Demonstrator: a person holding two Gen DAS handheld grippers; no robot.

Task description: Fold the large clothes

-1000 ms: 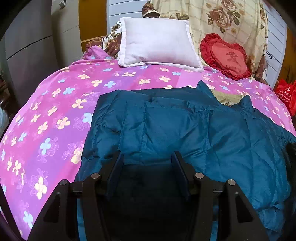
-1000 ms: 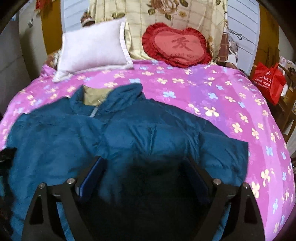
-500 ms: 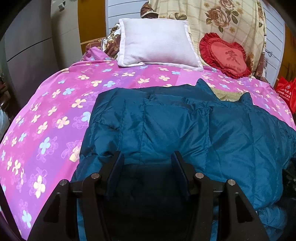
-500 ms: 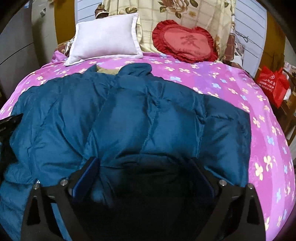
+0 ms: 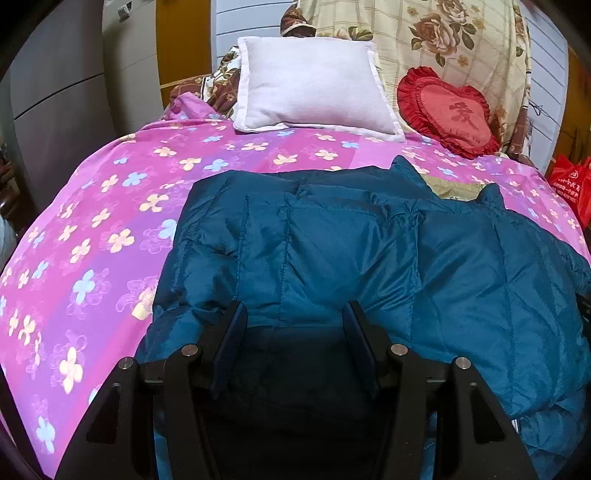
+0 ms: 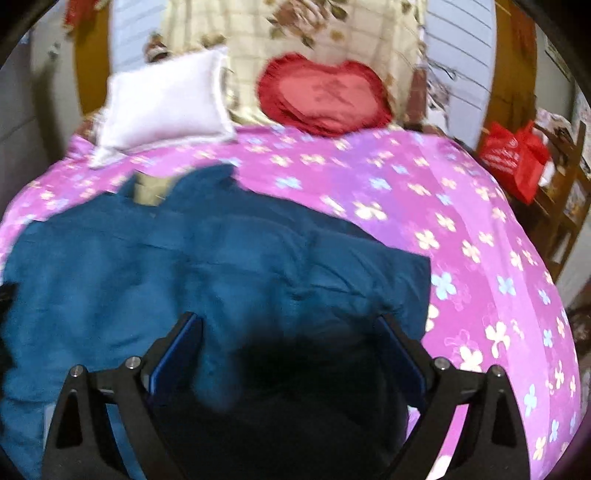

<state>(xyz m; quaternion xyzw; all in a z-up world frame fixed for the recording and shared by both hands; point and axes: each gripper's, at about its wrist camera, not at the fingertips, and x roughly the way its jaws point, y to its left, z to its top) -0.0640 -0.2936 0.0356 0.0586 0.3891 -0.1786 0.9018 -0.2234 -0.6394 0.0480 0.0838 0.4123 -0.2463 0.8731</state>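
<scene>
Across the pink floral bedspread (image 5: 110, 221) a teal down jacket (image 5: 369, 251) is lying spread flat, collar toward the white pillow (image 5: 310, 85); folding is barely starting. Left gripper (image 5: 293, 321) and right gripper (image 6: 290, 328) are hovering above it, jaws apart, gripping nothing.

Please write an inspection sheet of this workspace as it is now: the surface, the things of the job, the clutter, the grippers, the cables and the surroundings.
Surface: bed with pink flowered sheet, mostly smooth.
Job's things: teal padded jacket spread flat on the sheet, collar toward the pillows, beige lining showing at the neck.
Clutter: white pillow and red heart cushion at the head of the bed, apart from the jacket.
Grippers: left gripper and right gripper both open above the jacket's near part; right view is blurred.
Cables: nothing seen.
Surroundings: floral cloth behind the pillows; red bag on a wooden shelf at the right.
</scene>
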